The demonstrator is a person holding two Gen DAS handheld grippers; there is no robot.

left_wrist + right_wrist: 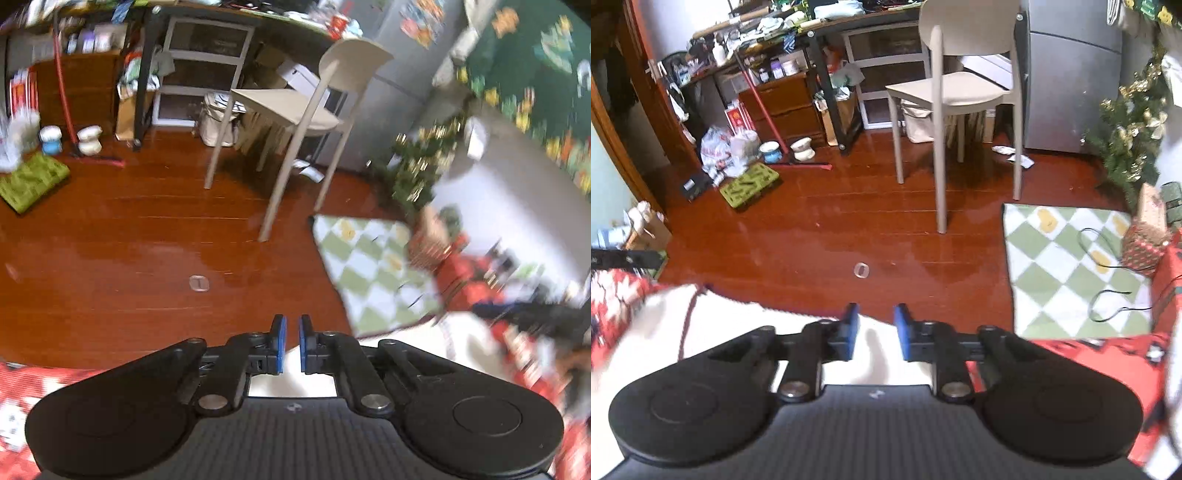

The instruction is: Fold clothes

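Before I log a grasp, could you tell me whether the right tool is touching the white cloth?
Cannot tell. In the right wrist view the right tool is open above the white cloth, and cloth shows between its fingers, but no contact or gap is plain.

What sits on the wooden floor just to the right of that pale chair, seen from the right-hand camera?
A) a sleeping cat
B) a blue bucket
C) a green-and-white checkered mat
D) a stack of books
C: a green-and-white checkered mat lies flat on the wooden floor, right of the pale chair, with a thin black cable looping across it.
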